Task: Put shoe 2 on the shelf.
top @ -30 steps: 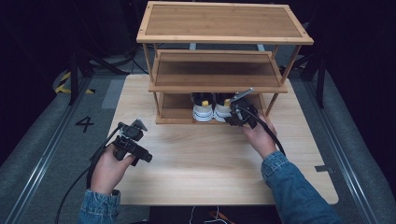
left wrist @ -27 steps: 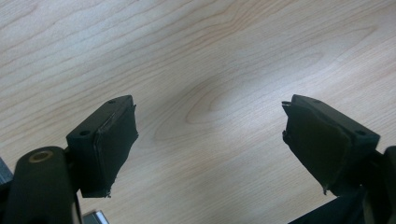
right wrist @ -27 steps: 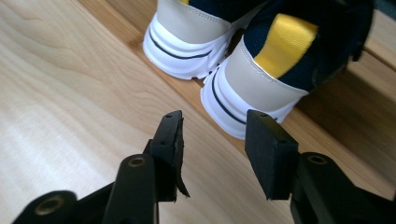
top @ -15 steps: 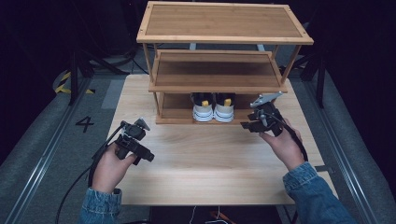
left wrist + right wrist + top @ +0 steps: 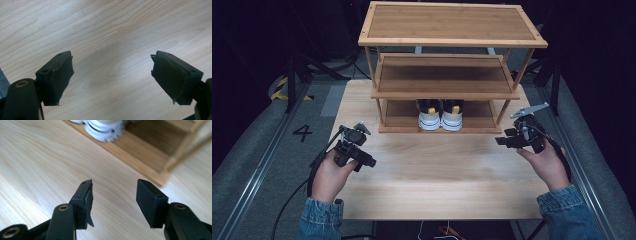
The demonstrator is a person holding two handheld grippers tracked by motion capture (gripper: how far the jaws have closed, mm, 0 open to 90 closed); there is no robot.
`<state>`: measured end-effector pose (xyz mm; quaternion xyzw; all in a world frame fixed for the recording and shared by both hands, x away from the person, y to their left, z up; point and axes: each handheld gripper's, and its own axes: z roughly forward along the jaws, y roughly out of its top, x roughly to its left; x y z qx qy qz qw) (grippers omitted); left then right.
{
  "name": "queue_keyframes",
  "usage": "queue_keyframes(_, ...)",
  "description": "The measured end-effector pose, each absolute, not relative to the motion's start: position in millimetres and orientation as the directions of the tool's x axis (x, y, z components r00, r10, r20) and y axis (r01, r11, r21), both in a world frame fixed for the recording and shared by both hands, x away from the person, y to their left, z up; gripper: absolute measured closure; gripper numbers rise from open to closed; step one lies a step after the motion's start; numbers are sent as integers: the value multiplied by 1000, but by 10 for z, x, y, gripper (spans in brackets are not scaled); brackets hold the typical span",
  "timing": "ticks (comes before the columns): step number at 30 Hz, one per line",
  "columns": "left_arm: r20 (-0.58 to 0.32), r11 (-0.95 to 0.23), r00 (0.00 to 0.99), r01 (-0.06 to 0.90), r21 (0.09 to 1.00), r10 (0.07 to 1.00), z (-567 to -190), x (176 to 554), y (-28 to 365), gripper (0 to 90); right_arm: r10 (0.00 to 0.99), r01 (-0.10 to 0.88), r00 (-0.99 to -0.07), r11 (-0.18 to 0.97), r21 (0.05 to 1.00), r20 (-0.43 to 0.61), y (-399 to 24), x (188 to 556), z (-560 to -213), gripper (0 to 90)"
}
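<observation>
With the pair of white shoes (image 5: 441, 116) seated on the bottom tier of the wooden rack (image 5: 452, 30), the left gripper (image 5: 371, 162) and right gripper (image 5: 501, 141), both gaping and empty in front of the rack, would best pull straight clear of its front rail.

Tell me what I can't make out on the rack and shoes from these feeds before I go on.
- Shoes, high view: only the heels show; the middle shelf hides the fronts.
- Shoes, right gripper view: cut off by the top edge and blurred; only white soles show.
- Bottom shelf, high view: its back is shadowed under the middle shelf.
- Left gripper, its own view: open over bare table; the rack lies outside the frame.
</observation>
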<state>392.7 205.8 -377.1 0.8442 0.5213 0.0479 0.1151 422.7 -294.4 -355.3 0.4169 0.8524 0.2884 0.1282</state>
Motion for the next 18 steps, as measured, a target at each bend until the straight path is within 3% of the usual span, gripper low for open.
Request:
queue_keyframes(8, -47, -404, 430, 877, 261, 902, -3834, 4005, 2080, 167, 792, 646, -605, 424, 635, 87, -3347, 4162, -3747, 358)
queue_keyframes(12, -41, -404, 431, 871, 281, 901, -3883, 4042, 2112, 170, 825, 665, -564, 444, 600, 15, -3440, 4134, -3939, 307)
queue_keyframes(15, -24, -424, 450, 857, 294, 892, -3927, 4057, 2116, 166, 832, 692, -554, 436, 575, 36, -3492, 4145, -4023, 275)
queue_keyframes(18, 22, -466, 484, 826, 316, 875, -4000, 4082, 2109, 167, 851, 702, -517, 358, 616, 95, -3627, 4176, -4165, 148)
